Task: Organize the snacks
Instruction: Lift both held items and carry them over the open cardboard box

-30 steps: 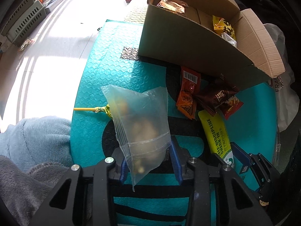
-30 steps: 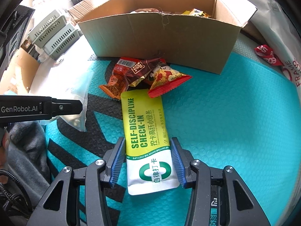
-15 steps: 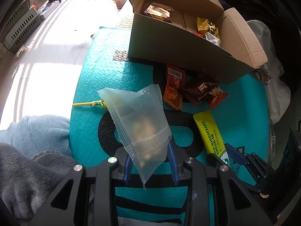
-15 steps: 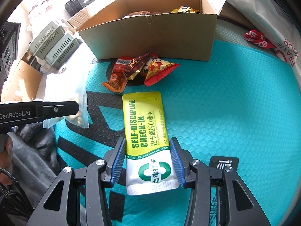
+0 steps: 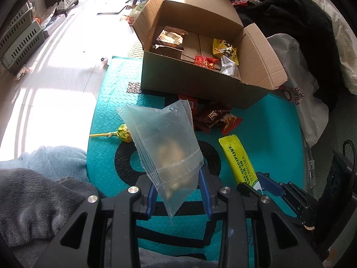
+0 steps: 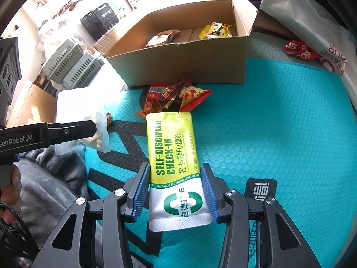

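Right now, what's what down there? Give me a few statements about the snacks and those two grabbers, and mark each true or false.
1. The left gripper holds a clear zip bag. True.
2. The right gripper grips a red packet. False: it clamps a yellow sachet.
3. The cardboard box is closed. False: its flaps are open, with snacks inside.
4. A lollipop lies on the teal mat. True.
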`<state>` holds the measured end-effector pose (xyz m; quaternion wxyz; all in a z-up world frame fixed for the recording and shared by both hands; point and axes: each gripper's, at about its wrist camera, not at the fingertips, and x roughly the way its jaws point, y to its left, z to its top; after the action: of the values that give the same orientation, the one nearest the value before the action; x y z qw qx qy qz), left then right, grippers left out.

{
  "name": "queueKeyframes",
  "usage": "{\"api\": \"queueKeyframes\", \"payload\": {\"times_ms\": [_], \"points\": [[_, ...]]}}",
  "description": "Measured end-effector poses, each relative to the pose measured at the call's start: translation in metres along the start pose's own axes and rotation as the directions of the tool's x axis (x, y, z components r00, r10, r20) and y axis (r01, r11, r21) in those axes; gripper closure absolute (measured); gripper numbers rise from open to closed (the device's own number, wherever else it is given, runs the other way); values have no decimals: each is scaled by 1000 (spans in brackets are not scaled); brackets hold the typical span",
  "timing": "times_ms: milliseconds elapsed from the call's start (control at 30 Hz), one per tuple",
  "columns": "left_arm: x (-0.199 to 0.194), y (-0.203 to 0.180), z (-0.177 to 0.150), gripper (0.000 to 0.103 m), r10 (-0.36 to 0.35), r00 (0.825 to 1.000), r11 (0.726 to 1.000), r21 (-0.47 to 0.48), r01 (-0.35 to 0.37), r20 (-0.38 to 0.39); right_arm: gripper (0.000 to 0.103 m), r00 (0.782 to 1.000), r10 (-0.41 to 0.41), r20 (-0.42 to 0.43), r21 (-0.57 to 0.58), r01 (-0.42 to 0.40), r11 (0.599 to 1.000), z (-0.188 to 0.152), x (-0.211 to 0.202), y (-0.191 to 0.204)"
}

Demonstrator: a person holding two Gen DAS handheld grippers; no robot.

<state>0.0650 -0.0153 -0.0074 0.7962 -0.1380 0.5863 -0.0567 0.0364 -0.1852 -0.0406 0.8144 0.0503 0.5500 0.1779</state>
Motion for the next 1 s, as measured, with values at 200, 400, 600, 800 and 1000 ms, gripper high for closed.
{"api": "queueKeyframes", "payload": {"times_ms": [200,400,600,800,1000], "points": [[-29,-10,12,71,-32,998,999,14,32,57,58,998,25,51,-6,-25,1000,14,-22,8],[-61,-18,33,71,-49,990,998,34,45,130,58,991,45,125,-60,-38,997,44,-47,22],[-88,-29,64,71,-60,978,997,64,48,200,58,975,54,214,-114,-30,993,79,-76,31],[-102,-46,101,71,-83,966,993,106,58,246,58,957,53,285,-166,-5,986,115,-95,37],[-104,-63,137,71,-95,955,987,150,54,281,58,938,53,342,-172,7,985,151,-107,33]]}}
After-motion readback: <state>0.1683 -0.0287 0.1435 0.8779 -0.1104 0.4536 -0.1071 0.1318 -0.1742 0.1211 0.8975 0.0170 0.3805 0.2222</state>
